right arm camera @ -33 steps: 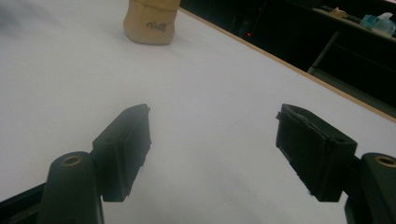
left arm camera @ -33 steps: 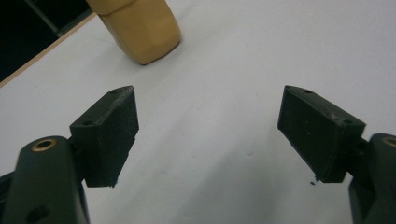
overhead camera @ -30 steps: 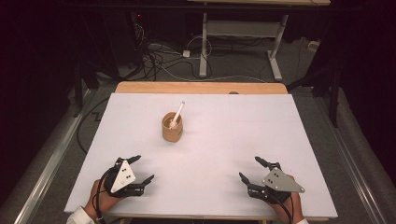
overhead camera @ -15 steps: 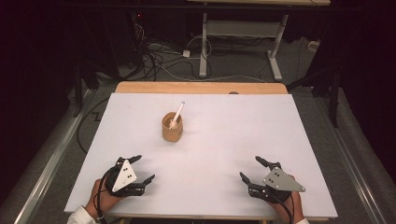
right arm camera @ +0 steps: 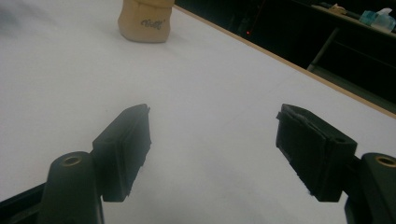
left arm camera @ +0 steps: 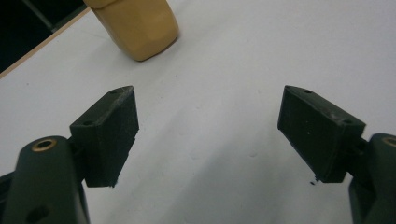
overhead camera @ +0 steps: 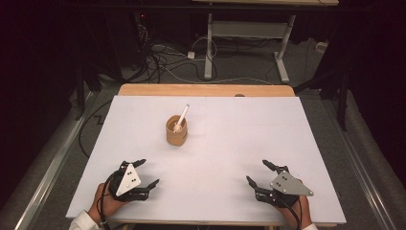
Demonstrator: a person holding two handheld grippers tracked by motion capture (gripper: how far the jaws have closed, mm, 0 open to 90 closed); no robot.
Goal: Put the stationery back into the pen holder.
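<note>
High view: both claws wide and empty — left claw (overhead camera: 145, 174), right claw (overhead camera: 256, 173) — resting near counter (overhead camera: 230, 143) edge; cup (overhead camera: 176, 131) with pen (overhead camera: 181, 117) untouched, everything left.

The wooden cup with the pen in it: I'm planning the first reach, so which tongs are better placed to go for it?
Probably the left tongs. The wooden cup stands left of the table's middle, nearer them than the right tongs. Both are open and empty; the pen leans up and right.
</note>
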